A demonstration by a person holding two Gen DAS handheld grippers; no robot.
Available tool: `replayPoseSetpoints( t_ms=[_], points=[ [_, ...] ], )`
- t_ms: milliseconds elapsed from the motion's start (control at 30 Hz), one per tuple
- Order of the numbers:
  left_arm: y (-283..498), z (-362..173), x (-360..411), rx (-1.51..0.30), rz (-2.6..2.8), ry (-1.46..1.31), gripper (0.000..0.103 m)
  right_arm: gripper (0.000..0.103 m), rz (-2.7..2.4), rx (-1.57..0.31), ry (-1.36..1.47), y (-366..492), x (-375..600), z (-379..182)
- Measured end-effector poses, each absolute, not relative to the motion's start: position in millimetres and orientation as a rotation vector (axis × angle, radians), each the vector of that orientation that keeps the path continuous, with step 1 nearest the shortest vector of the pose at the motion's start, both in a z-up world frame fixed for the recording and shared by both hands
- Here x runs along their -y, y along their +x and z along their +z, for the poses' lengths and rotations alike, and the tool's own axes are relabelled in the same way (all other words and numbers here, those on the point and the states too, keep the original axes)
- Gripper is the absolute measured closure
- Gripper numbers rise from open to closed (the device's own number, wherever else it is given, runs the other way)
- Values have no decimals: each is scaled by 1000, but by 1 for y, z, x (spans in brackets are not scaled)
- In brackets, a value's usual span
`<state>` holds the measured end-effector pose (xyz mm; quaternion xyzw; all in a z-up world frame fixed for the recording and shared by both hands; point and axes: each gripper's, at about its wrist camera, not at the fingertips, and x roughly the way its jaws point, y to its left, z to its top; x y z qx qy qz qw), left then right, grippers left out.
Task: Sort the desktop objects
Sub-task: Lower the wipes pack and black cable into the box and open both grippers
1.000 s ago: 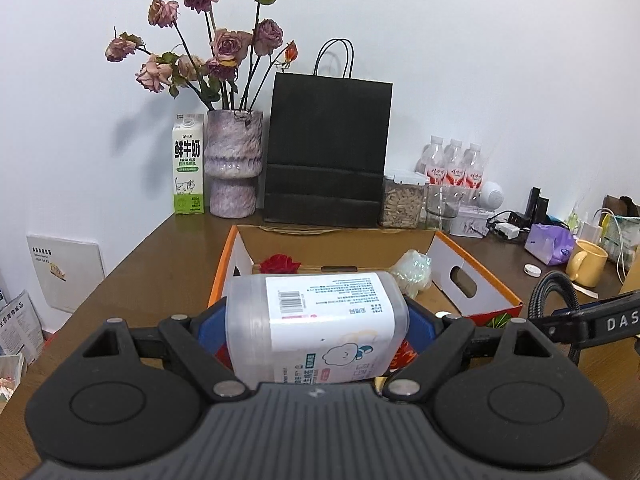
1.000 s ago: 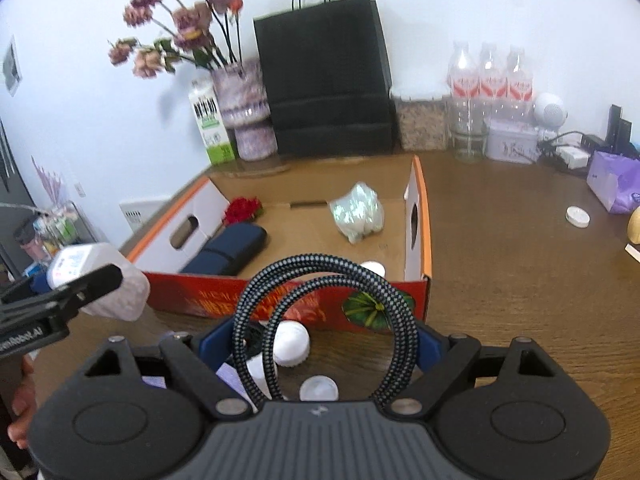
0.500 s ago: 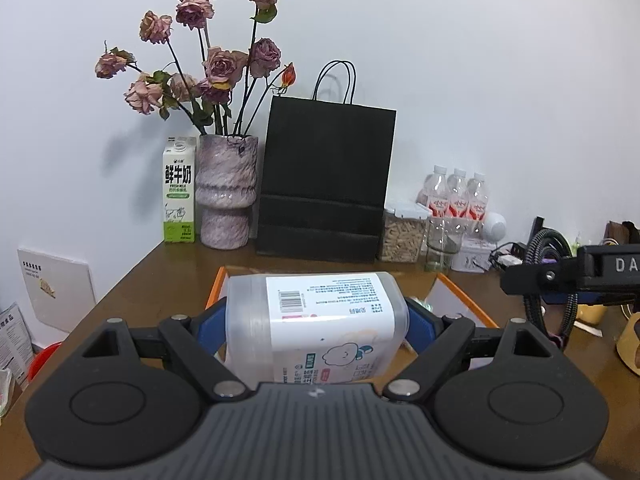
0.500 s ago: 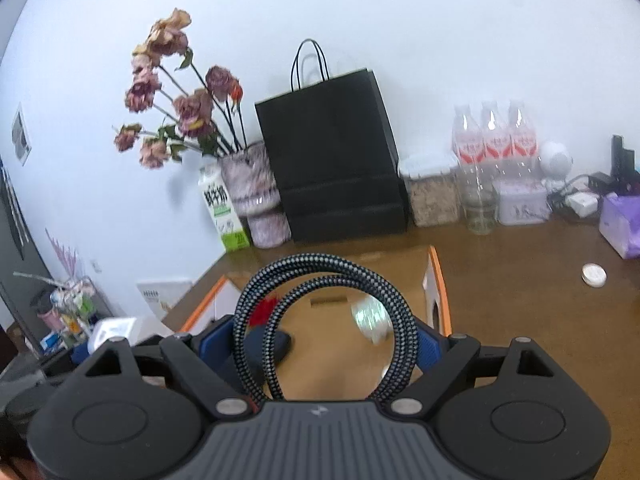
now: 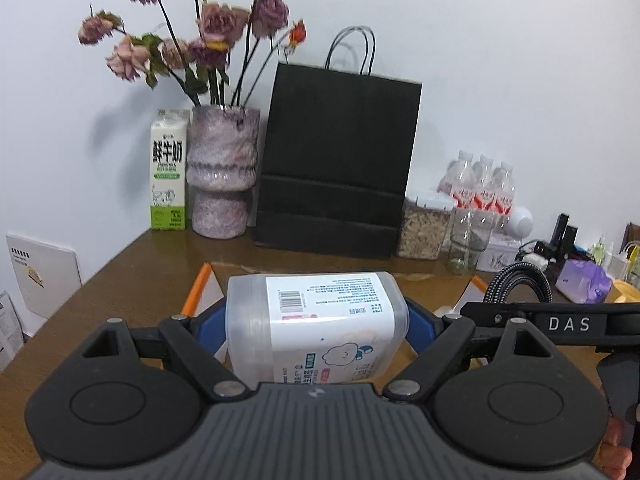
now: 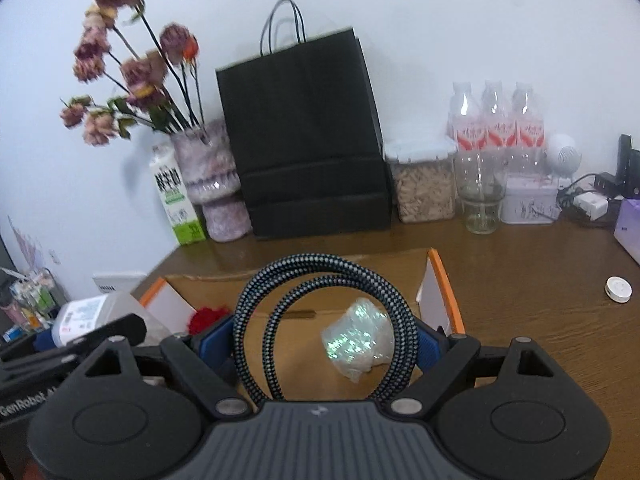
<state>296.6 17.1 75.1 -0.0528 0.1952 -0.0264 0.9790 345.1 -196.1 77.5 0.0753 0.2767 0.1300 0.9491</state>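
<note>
Both jaws loaded: canister [image 5: 316, 328], cable [image 6: 326, 320] above box [image 6: 438, 292].

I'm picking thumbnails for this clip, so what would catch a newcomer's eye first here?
First, each gripper's load up close: the left gripper clamps a clear plastic tub lying sideways, and the right gripper holds a coiled braided cable above the cardboard box. Behind, a black paper bag and vase of dried roses stand against the wall.
</note>
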Motion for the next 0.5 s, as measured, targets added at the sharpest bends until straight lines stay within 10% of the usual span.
replayPoseSetpoints(
  t_ms=[500],
  points=[
    [315,40,-4,-500,-101,-19,16,16,272,-668,72,354,192,48]
  ],
)
